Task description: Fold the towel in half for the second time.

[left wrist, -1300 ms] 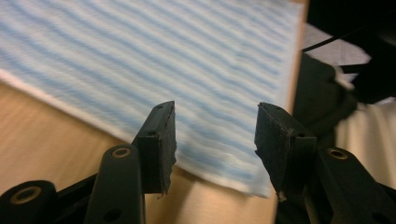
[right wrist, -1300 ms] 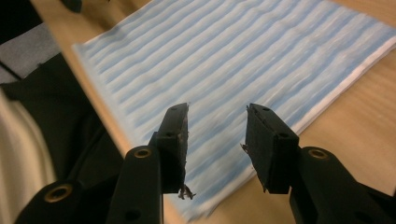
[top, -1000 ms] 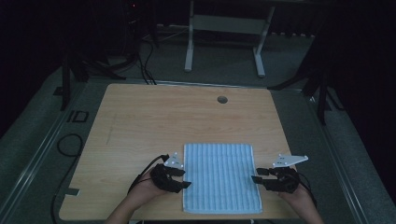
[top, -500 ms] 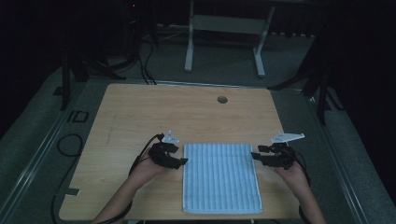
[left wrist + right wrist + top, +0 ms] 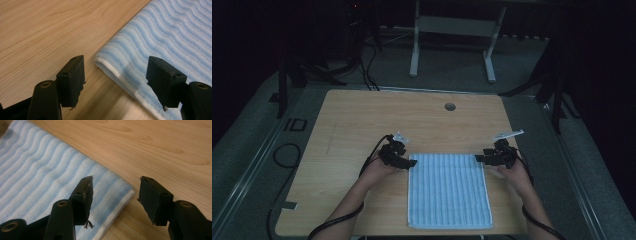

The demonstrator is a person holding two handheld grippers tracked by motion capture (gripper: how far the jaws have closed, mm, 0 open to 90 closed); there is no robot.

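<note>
One ribbed blue towel [image 5: 448, 189] on woodgrain table [image 5: 362, 120].

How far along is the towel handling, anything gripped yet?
Done: towel lies flat on the table. In hand: left claw and right claw are open, each straddling a far corner. Left: closing on the corners and whatever follows; nothing is gripped.

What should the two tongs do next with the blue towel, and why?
Probably close both on the towel's far corners. The left tongs and the right tongs are open, and each straddles a far corner of the blue striped towel, which lies flat on the table. Nothing is pinched yet, so gripping likely comes before any lifting or folding.
</note>
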